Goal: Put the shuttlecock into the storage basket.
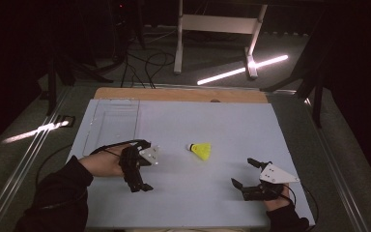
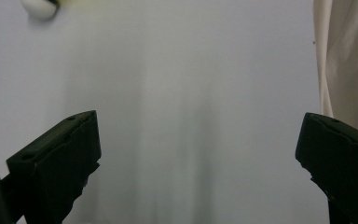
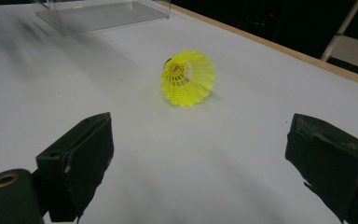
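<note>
A yellow shuttlecock [image 1: 201, 150] lies on its side near the middle of the white board [image 1: 212, 125], its white cork pointing left. In the right gripper view the shuttlecock [image 3: 189, 79] lies ahead of the jaws with its skirt opening facing the camera. My right gripper [image 1: 242, 171] [image 3: 199, 140] is open and empty, to the right of the shuttlecock and nearer the front. Left of the shuttlecock my left gripper [image 1: 145, 165] [image 2: 198, 140] is open wide over bare board. The cork [image 2: 39, 7] peeks in at the top left of the left gripper view.
A clear shallow tray [image 1: 113, 118] [image 3: 98, 16] sits at the board's back left. A wooden strip [image 1: 178, 94] borders the far edge. Cream fabric [image 2: 345, 60] hangs at the right of the left gripper view. Cables and a white frame [image 1: 217, 24] stand on the floor beyond.
</note>
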A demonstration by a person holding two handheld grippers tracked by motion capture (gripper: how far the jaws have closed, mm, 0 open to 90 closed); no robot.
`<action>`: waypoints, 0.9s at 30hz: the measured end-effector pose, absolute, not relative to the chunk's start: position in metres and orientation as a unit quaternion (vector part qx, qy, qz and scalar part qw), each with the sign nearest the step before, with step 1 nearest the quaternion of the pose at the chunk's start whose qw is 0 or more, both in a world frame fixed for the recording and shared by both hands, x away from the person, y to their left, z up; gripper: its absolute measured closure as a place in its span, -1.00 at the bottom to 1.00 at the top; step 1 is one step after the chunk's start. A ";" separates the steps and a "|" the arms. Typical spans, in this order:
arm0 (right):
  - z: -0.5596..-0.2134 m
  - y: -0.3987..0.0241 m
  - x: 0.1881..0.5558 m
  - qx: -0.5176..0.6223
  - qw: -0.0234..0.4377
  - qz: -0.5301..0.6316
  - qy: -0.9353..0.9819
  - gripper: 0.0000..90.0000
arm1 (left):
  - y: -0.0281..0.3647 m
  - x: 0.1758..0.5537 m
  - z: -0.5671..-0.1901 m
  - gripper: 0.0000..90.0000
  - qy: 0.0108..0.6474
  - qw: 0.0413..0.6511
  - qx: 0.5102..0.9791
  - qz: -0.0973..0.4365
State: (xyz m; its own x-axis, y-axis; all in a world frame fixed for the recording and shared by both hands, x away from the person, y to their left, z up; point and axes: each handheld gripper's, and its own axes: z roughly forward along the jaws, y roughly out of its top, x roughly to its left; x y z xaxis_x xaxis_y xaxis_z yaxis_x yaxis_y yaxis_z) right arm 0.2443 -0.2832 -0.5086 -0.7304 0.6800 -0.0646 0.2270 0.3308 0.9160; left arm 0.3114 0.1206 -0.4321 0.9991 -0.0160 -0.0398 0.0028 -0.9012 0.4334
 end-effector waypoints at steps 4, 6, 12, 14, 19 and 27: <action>-0.509 -0.283 0.244 0.288 0.223 0.503 0.784 -0.82 | 0.112 0.316 -0.430 -0.98 -0.017 0.226 0.974 -0.018; -0.509 -0.283 0.244 0.289 0.224 0.503 0.783 -0.82 | 0.108 0.319 -0.429 -0.98 -0.017 0.232 0.972 -0.015; -0.508 -0.284 0.244 0.290 0.223 0.503 0.783 -0.82 | 0.097 0.326 -0.426 -0.98 -0.024 0.243 0.970 -0.012; -0.508 -0.284 0.244 0.290 0.223 0.502 0.783 -0.82 | 0.093 0.328 -0.426 -0.98 -0.026 0.245 0.969 -0.011; -0.508 -0.285 0.244 0.288 0.226 0.504 0.782 -0.82 | 0.086 0.336 -0.425 -0.98 -0.026 0.260 0.965 -0.008; -0.509 -0.285 0.245 0.288 0.225 0.504 0.783 -0.82 | 0.075 0.347 -0.418 -0.98 -0.064 0.310 0.948 0.015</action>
